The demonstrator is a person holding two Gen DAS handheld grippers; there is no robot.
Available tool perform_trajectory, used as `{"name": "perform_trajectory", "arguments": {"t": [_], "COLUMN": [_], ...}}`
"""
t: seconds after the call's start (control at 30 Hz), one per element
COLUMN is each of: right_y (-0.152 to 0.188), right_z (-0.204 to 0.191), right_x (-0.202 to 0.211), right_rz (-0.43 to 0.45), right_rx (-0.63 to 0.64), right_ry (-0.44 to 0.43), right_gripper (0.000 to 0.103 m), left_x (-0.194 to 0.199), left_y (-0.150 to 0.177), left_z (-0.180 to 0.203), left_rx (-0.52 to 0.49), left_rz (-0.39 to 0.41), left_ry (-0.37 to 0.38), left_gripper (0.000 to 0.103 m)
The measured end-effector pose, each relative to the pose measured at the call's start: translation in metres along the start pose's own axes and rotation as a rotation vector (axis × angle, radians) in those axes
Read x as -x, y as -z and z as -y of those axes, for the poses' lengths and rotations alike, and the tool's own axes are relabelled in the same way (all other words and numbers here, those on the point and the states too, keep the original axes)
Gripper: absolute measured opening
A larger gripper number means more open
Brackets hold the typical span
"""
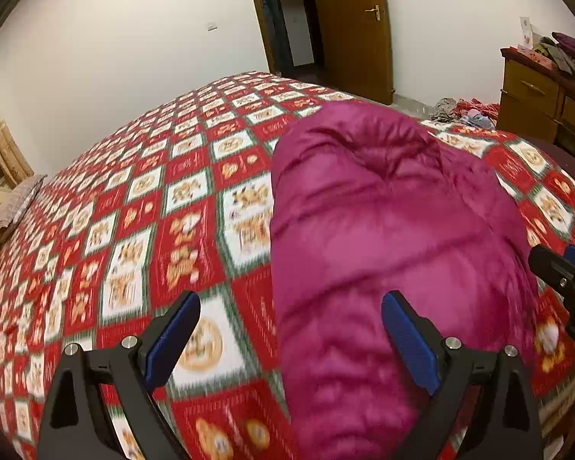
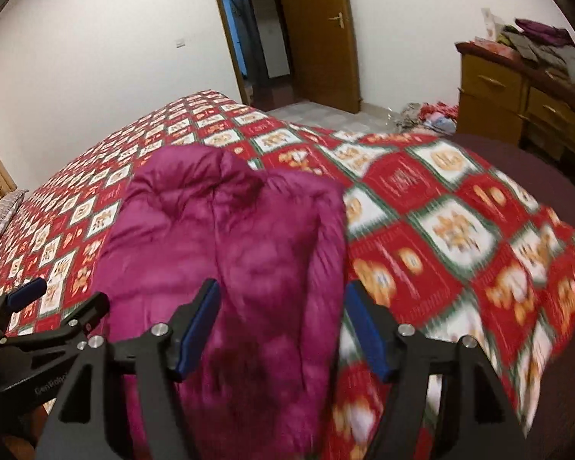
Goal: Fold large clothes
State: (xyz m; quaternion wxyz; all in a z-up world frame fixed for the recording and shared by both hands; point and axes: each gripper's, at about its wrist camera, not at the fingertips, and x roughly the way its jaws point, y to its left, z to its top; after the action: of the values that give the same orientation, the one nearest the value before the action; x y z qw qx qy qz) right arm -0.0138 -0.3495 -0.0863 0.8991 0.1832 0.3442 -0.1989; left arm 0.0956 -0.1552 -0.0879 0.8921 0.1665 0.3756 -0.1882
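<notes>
A magenta quilted down jacket [image 1: 383, 230] lies on the bed as a long narrow bundle, its collar end pointing away from me; it also fills the middle of the right wrist view [image 2: 241, 253]. My left gripper [image 1: 292, 299] hangs open above the jacket's left edge, its blue pads wide apart and gripping nothing. My right gripper [image 2: 282, 285] stands open over the jacket's right side, and its pads do not press the fabric. Each gripper shows at the edge of the other's view: the right gripper [image 1: 563, 272] and the left gripper [image 2: 30, 295].
The bed wears a red, white and green chequered cover [image 1: 153, 211]. A wooden dresser [image 2: 494, 92] piled with folded clothes stands at the right. Loose clothes [image 2: 429, 115] lie on the floor near a wooden door [image 2: 318, 38]. A pillow [image 1: 15, 207] sits at the far left.
</notes>
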Motion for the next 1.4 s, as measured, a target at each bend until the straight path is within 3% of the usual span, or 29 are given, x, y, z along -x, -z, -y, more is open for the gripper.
{"name": "perform_trajectory", "arguments": {"t": [0.1, 0.47, 0.87, 1.4], "right_y": [0.014, 0.049, 0.068, 0.068], "right_z": [0.004, 0.005, 0.011, -0.012], "right_x": [0.012, 0.042, 0.072, 0.127], "right_rz": [-0.01, -0.056, -0.04, 0.08], "right_rx": [-0.012, -0.004, -0.029, 0.019], "right_ry": [0.005, 0.027, 0.031, 0.009], "right_gripper": [0.077, 0.08, 0.083, 0.092], "left_x": [0.009, 0.045, 0.078, 0.147], "left_y": [0.014, 0.046, 0.073, 0.076], "left_z": [-0.001, -0.002, -0.012, -0.036], "left_rx": [0.015, 0.045, 0.059, 0.065], "left_rz": [-0.01, 0.003, 0.02, 0.206], "left_ry": [0.031, 0.09, 0.113, 0.041], "left_gripper": [0.096, 0.096, 0.096, 0.096]}}
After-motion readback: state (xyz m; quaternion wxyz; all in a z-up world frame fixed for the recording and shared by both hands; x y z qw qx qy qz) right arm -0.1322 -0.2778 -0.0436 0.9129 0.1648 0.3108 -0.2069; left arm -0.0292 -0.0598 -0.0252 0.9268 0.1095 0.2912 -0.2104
